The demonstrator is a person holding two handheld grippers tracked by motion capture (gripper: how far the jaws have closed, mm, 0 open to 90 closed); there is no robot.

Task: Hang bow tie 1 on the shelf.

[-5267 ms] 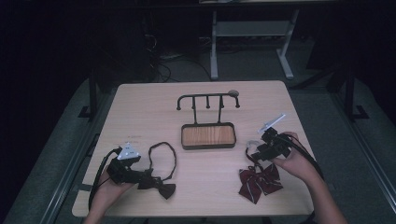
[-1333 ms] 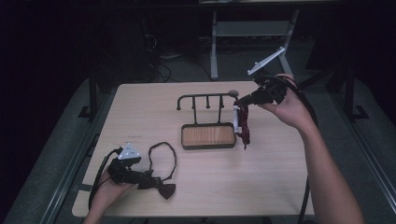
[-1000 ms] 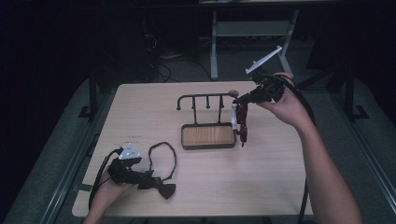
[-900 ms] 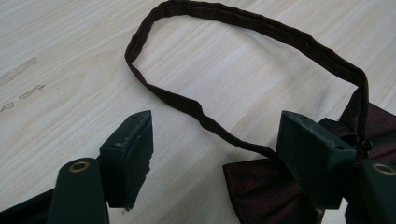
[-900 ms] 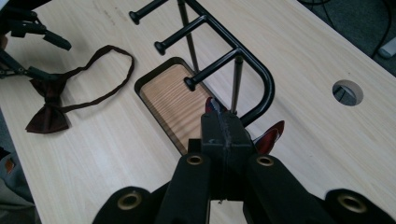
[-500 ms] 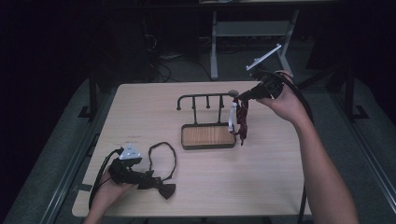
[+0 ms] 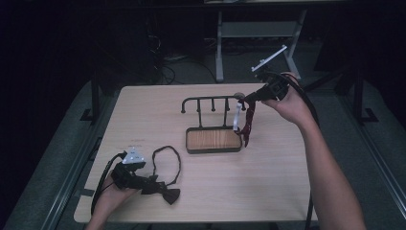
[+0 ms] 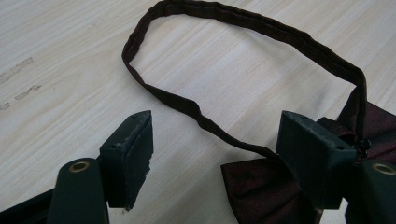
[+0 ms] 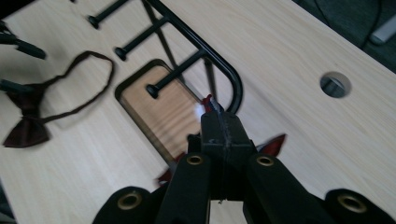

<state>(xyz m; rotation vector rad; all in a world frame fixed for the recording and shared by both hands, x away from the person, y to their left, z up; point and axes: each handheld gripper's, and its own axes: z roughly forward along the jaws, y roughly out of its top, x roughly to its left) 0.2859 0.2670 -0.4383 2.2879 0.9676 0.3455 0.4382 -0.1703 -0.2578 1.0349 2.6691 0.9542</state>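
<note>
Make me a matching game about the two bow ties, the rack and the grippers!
Things:
1. red bow tie
2. dark bow tie
3. black peg rack
4. left gripper

Places or states:
A. stands on a wooden base
B. jaws wide open
C. lies flat on the table
D. hangs from the right gripper

Pairs: 1-D, 2-C, 3-A, 4-B
</note>
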